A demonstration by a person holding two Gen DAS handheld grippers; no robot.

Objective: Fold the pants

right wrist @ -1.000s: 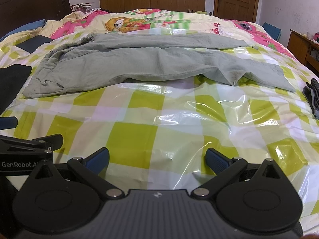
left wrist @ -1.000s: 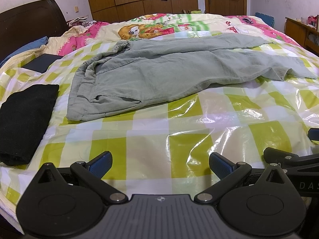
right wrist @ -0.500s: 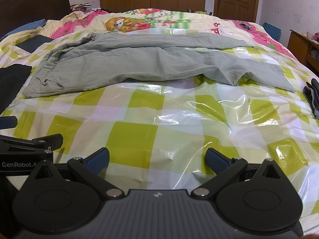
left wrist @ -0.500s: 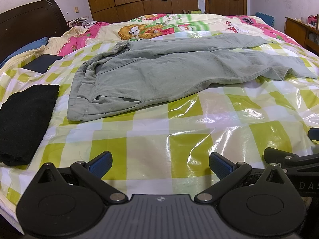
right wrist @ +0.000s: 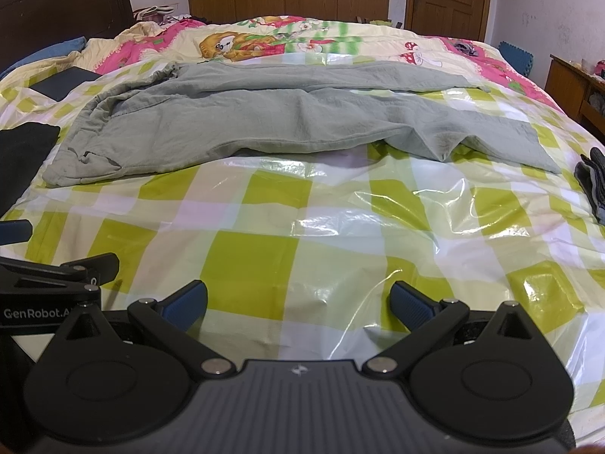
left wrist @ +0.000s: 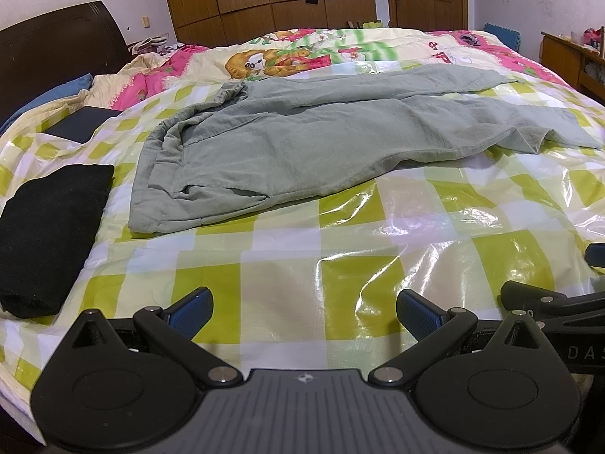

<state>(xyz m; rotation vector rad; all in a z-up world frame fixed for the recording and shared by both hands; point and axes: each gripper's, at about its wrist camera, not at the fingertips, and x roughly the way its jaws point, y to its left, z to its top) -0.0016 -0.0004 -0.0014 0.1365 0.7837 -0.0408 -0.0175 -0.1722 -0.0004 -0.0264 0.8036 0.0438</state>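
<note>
Grey-green pants (left wrist: 302, 140) lie spread out on the bed, waistband to the left and both legs running to the right; they also show in the right wrist view (right wrist: 264, 121). The nearer leg is rumpled near its hem. My left gripper (left wrist: 304, 312) is open and empty, low over the checked plastic sheet (left wrist: 340, 249), well short of the pants. My right gripper (right wrist: 298, 302) is open and empty too, beside the left one and equally far from the pants.
A folded black garment (left wrist: 49, 227) lies at the left edge of the bed. A dark flat object (left wrist: 81, 125) sits beyond it near the headboard. Dark gloves or cloth (right wrist: 593, 181) lie at the right edge. A cartoon quilt (left wrist: 302, 56) covers the far side.
</note>
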